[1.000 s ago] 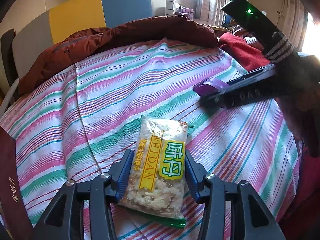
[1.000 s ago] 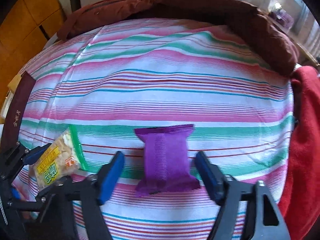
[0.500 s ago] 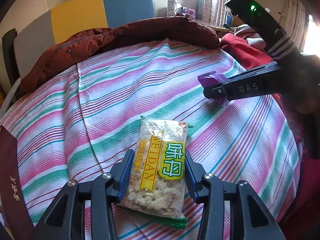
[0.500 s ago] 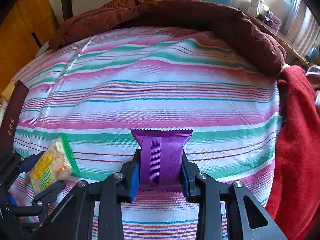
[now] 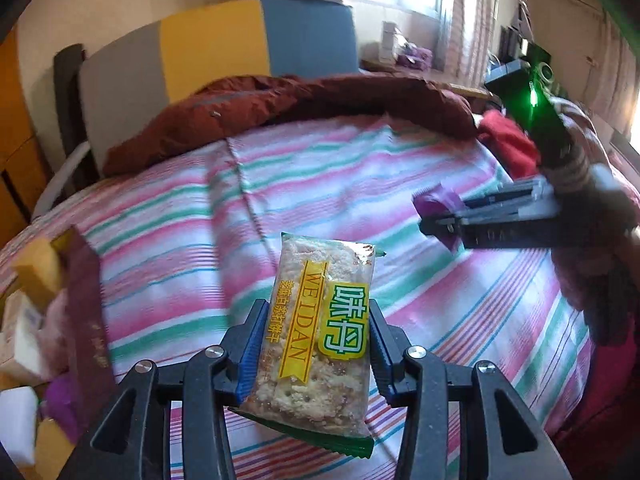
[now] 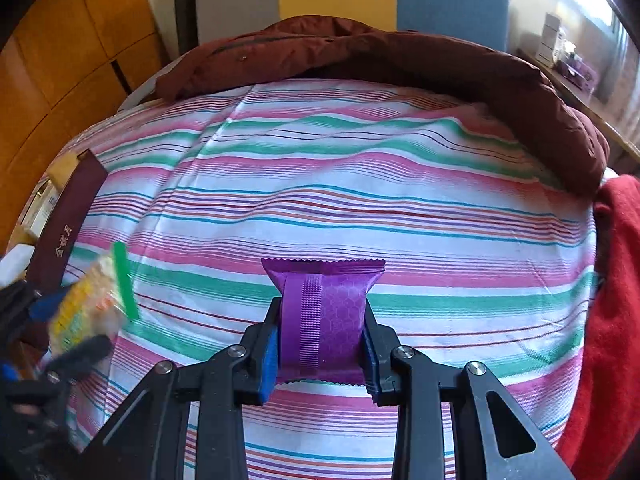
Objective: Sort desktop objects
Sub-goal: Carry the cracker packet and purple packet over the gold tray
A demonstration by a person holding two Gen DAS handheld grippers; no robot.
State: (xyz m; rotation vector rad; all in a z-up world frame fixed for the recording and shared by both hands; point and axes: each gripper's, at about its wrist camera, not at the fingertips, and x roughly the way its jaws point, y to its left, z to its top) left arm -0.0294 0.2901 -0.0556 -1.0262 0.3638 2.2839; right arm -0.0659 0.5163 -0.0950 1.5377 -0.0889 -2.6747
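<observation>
My left gripper (image 5: pixel 316 344) is shut on a clear cracker packet (image 5: pixel 320 324) with a yellow and green label, held above the striped bedsheet (image 5: pixel 280 184). My right gripper (image 6: pixel 320 344) is shut on a purple snack packet (image 6: pixel 324 312), also lifted off the sheet. In the left wrist view the right gripper (image 5: pixel 440 220) shows at the right with the purple packet (image 5: pixel 436 204) in it. In the right wrist view the cracker packet (image 6: pixel 88 304) shows blurred at the left edge.
A dark red box wall (image 5: pixel 88 304) stands at the left edge of the bed, with small boxes and packets (image 5: pixel 24 320) behind it. A brown-red jacket (image 6: pixel 380 56) lies along the far edge. A red cloth (image 6: pixel 608 300) lies at the right.
The right gripper closed on the purple packet and lifted it. The left gripper has risen with the cracker packet and swung so the box at the left comes into view.
</observation>
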